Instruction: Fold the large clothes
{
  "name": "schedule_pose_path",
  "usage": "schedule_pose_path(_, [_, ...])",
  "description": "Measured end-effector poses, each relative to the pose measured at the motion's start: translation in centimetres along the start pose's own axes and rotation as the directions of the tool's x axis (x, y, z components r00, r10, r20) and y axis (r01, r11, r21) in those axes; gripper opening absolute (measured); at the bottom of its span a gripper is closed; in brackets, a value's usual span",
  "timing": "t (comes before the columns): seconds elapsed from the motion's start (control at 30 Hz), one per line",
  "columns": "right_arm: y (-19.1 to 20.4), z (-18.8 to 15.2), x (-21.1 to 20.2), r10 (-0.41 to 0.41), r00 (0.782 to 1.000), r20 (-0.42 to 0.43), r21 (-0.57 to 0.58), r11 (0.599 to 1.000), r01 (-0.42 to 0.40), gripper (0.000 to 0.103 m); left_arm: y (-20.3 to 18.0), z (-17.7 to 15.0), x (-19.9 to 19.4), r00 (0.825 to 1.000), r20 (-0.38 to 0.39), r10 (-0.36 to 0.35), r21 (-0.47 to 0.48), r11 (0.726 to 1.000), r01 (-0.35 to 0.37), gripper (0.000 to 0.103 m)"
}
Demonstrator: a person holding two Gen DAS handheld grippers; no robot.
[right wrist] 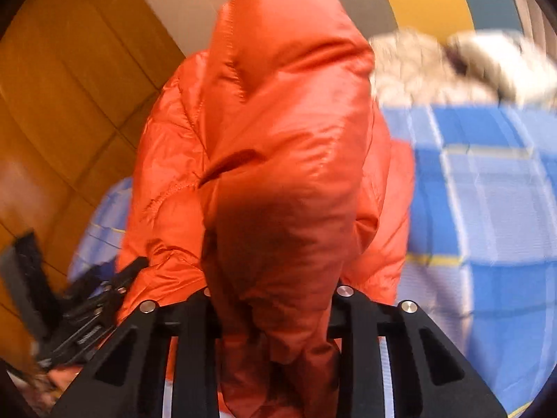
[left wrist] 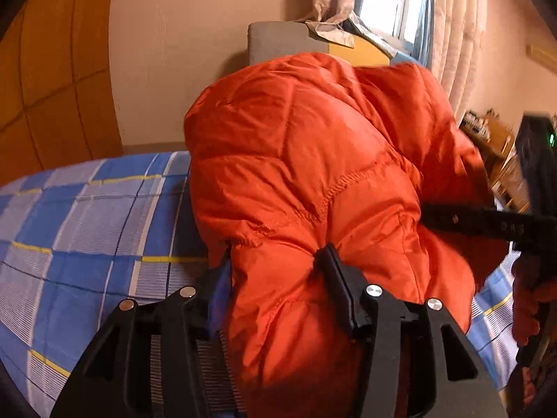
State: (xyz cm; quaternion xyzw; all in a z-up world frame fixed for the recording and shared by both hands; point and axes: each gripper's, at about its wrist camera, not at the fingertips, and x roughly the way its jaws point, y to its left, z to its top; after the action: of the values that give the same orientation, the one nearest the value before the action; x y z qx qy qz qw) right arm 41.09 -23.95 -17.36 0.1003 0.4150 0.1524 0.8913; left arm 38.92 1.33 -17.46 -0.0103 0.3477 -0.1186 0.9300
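Observation:
A puffy orange jacket (left wrist: 313, 146) is bunched up in a heap above the bed. My left gripper (left wrist: 276, 264) is shut on a thick fold at its lower edge. The right pad (left wrist: 334, 278) presses into the fabric, while the left finger is mostly hidden behind it. In the right wrist view the jacket (right wrist: 278, 122) rises straight ahead. My right gripper (right wrist: 271, 285) is shut on a bundle of it, with its fingertips buried under the cloth. The jacket's pale fur trim (right wrist: 435, 66) lies blurred at the upper right. Each gripper shows in the other's view: right gripper (left wrist: 480, 223), left gripper (right wrist: 101, 299).
A bed with a blue plaid sheet (left wrist: 87, 216) lies under the jacket. A wooden wardrobe (left wrist: 45, 87) stands to the left. Beyond the bed are a grey and yellow headboard (left wrist: 278, 41) and a curtained window (left wrist: 400, 0). Wooden shelves (left wrist: 491, 139) stand at the right.

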Motion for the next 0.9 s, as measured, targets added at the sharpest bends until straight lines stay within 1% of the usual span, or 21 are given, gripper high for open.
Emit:
schedule_pose_path(0.07, [0.0, 0.1, 0.7, -0.052, 0.998, 0.029, -0.044, 0.998, 0.053, 0.024, -1.0, 0.5, 0.5, 1.000, -0.007, 0.031, 0.018, 0.999, -0.031, 0.050])
schedule_pose_path(0.13, [-1.1, -0.8, 0.9, -0.072, 0.997, 0.029, -0.019, 0.997, 0.072, 0.028, -2.0, 0.6, 1.0, 0.998, 0.003, 0.069, 0.038, 0.997, -0.069, 0.050])
schedule_pose_path(0.2, [-1.8, -1.2, 1.6, -0.089, 0.996, 0.025, 0.002, 0.996, 0.089, 0.040, -2.2, 0.3, 0.9, 0.996, 0.003, 0.084, 0.030, 0.996, -0.084, 0.050])
schedule_pose_path(0.23, [-1.7, -1.3, 1.4, -0.089, 0.996, 0.025, 0.012, 0.996, 0.088, 0.043, -2.1, 0.1, 0.6, 0.996, 0.001, 0.086, 0.020, 0.996, -0.086, 0.050])
schedule_pose_path(0.27, [-1.8, -1.7, 0.7, -0.078, 0.997, 0.023, 0.023, 0.997, 0.078, 0.049, -1.9, -0.1, 0.4, 0.997, 0.001, 0.081, 0.015, 0.997, -0.081, 0.050])
schedule_pose_path(0.3, [-1.9, -2.1, 0.2, -0.070, 0.997, 0.022, 0.030, 0.997, 0.069, 0.052, -1.5, -0.4, -0.1, 0.997, 0.001, 0.072, 0.009, 0.997, -0.072, 0.050])
schedule_pose_path(0.33, [-3.2, -1.6, -0.1, -0.068, 0.997, 0.024, 0.037, 0.997, 0.067, 0.053, -1.0, -0.7, -0.6, 0.998, 0.000, 0.066, 0.004, 0.998, -0.066, 0.050])
schedule_pose_path(0.37, [-3.5, -2.1, -1.5, -0.050, 0.998, 0.046, 0.069, 0.996, 0.047, 0.053, -0.7, -0.9, -0.9, 0.998, -0.003, 0.061, 0.002, 0.998, -0.061, 0.051])
schedule_pose_path(0.4, [-3.5, -2.0, -2.3, -0.022, 0.998, 0.057, 0.092, 0.996, 0.016, 0.051, -0.3, -1.2, -1.4, 0.998, -0.005, 0.060, 0.001, 0.998, -0.060, 0.051])
schedule_pose_path(0.47, [-3.6, -2.8, -3.3, 0.054, 0.998, 0.046, 0.155, 0.986, -0.060, 0.035, 0.4, -1.8, -2.3, 0.997, -0.007, 0.075, 0.004, 0.997, -0.075, 0.051])
schedule_pose_path(0.5, [-3.5, -3.3, -3.7, 0.077, 0.996, 0.043, 0.176, 0.981, -0.083, 0.029, 0.7, -2.2, -2.8, 0.997, -0.009, 0.083, 0.008, 0.997, -0.082, 0.051])
schedule_pose_path(0.57, [-2.5, -4.3, -3.6, 0.091, 0.996, 0.013, 0.182, 0.979, -0.092, 0.025, 1.2, -3.0, -3.2, 0.994, -0.016, 0.111, 0.017, 0.994, -0.111, 0.052])
schedule_pose_path(0.6, [-2.3, -5.0, -2.6, 0.110, 0.994, -0.019, 0.211, 0.972, -0.104, 0.025, 1.4, -3.3, -3.0, 0.992, -0.026, 0.126, 0.017, 0.992, -0.125, 0.052])
schedule_pose_path(0.67, [-2.9, -5.7, -1.4, 0.127, 0.991, -0.029, 0.262, 0.958, -0.115, 0.026, 1.7, -4.0, -2.7, 0.990, -0.038, 0.138, 0.027, 0.990, -0.137, 0.053])
schedule_pose_path(0.73, [-3.9, -5.7, -1.0, 0.130, 0.991, -0.014, 0.306, 0.945, -0.119, 0.031, 1.8, -4.0, -3.2, 0.989, -0.045, 0.138, 0.019, 0.990, -0.137, 0.054])
schedule_pose_path(0.77, [-4.2, -5.6, -1.5, 0.133, 0.991, 0.001, 0.329, 0.936, -0.126, 0.033, 1.9, -3.9, -3.6, 0.990, -0.048, 0.131, 0.005, 0.991, -0.131, 0.054])
schedule_pose_path(0.8, [-4.4, -5.6, -2.1, 0.137, 0.990, 0.015, 0.336, 0.932, -0.134, 0.038, 1.9, -3.8, -4.2, 0.992, -0.045, 0.121, -0.004, 0.993, -0.122, 0.056])
schedule_pose_path(0.83, [-4.4, -5.6, -3.2, 0.130, 0.991, 0.034, 0.334, 0.933, -0.134, 0.042, 1.8, -3.8, -5.0, 0.991, -0.036, 0.127, 0.002, 0.992, -0.127, 0.069])
schedule_pose_path(0.87, [-4.2, -5.7, -4.1, 0.117, 0.992, 0.049, 0.326, 0.937, -0.126, 0.056, 1.7, -3.8, -5.5, 0.990, -0.023, 0.141, 0.011, 0.990, -0.141, 0.077])
schedule_pose_path(0.9, [-4.1, -5.7, -5.6, 0.082, 0.993, 0.083, 0.309, 0.946, -0.104, 0.070, 1.5, -4.0, -6.3, 0.988, -0.003, 0.157, 0.020, 0.987, -0.157, 0.087])
